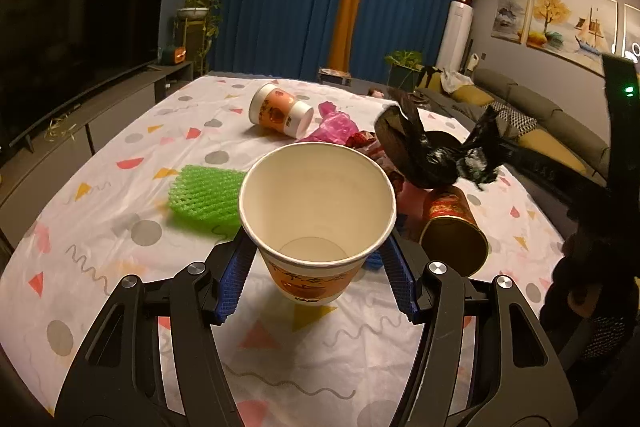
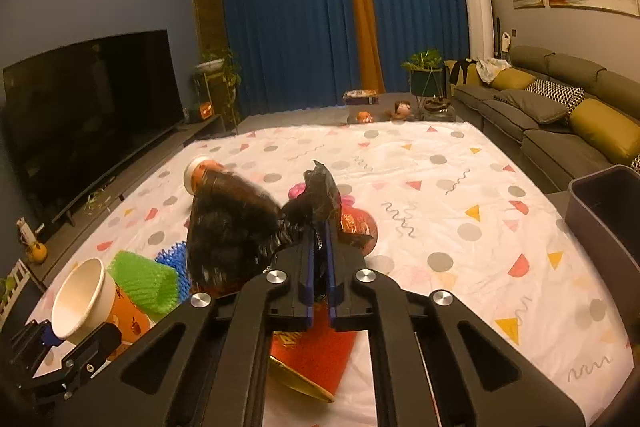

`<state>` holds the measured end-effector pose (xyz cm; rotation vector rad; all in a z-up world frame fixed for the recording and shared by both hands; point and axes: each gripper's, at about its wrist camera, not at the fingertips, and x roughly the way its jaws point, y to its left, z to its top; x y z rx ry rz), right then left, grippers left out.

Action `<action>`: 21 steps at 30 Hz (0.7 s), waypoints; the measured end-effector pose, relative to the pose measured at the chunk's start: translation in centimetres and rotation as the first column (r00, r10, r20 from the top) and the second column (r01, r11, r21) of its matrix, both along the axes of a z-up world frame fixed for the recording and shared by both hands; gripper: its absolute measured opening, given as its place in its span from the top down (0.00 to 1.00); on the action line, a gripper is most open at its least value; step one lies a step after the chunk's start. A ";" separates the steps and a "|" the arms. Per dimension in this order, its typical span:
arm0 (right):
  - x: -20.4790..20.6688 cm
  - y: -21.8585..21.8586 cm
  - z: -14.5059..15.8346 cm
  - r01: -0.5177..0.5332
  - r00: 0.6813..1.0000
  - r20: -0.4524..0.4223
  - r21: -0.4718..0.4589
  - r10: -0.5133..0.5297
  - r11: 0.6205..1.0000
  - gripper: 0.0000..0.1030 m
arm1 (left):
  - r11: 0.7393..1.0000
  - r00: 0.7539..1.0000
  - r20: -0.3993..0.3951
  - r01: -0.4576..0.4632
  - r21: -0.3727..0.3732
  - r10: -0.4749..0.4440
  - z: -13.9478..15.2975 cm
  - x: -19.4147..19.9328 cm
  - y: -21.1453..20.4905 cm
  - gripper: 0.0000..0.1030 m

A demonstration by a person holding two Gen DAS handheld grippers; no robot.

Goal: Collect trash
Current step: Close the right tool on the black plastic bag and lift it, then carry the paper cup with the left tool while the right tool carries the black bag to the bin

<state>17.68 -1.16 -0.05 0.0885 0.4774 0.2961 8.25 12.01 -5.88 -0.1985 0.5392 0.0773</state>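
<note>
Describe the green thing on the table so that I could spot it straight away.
On the patterned tablecloth, look just left of the upright paper cup. The green foam net lies flat there, the only bright green, mesh-textured piece among the litter.

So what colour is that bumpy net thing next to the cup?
Bright green foam net; clearest in the left wrist view.

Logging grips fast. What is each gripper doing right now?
Left gripper: closed on the paper cup, held upright.
Right gripper: shut on the black bag.
</note>
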 end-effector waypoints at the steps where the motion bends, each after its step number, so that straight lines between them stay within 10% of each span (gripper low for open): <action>1: -0.4 -0.4 0.5 0.002 1.000 0.015 0.013 -0.003 1.000 0.95 | 1.000 1.000 0.001 0.000 0.000 0.000 0.0 0.0 0.1 0.42; 21: -8.4 -8.3 5.0 0.049 0.983 0.169 0.108 -0.067 0.993 0.97 | 0.998 0.997 0.066 0.047 0.033 -0.049 2.6 -2.5 -3.5 0.42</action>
